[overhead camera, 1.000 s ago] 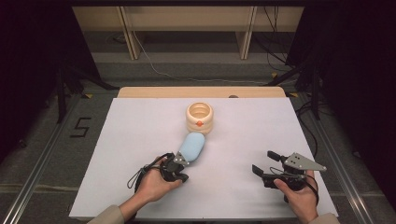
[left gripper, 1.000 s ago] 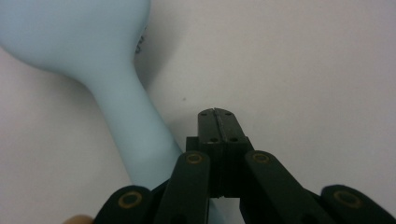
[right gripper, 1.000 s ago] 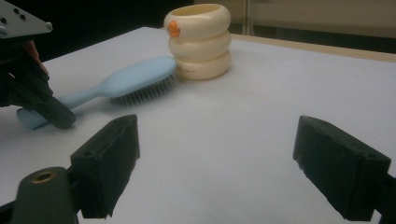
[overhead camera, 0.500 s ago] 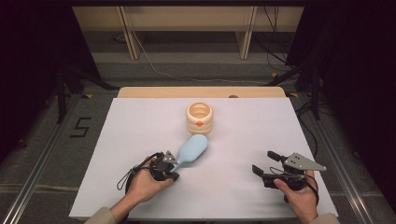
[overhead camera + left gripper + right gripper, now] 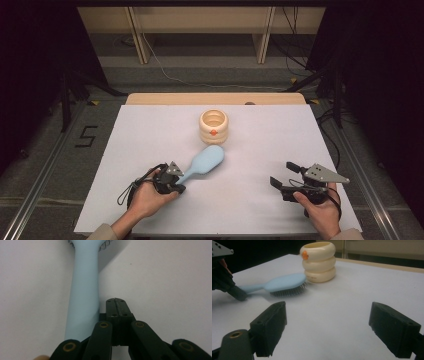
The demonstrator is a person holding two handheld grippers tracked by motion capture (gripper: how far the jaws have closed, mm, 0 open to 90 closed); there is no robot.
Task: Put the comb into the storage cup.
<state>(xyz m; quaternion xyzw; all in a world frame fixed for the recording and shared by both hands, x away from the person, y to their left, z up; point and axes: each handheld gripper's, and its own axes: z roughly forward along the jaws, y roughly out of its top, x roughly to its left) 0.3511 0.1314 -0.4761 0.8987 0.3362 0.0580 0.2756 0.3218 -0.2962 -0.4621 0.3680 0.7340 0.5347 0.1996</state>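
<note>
Pale blue plastic hairbrush (image 5: 202, 162) lies bristles-down, head toward the cream ringed ceramic cup (image 5: 213, 126), handle pointing at left gripper (image 5: 116, 305). Its jaws are closed empty beside the handle, probably touching. Right gripper (image 5: 328, 327) gapes, well apart.

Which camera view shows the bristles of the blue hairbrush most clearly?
The right gripper view: the hairbrush lies side-on, bristles facing the table. The high view shows its smooth back. The left gripper view shows its handle, bristles barely.
</note>
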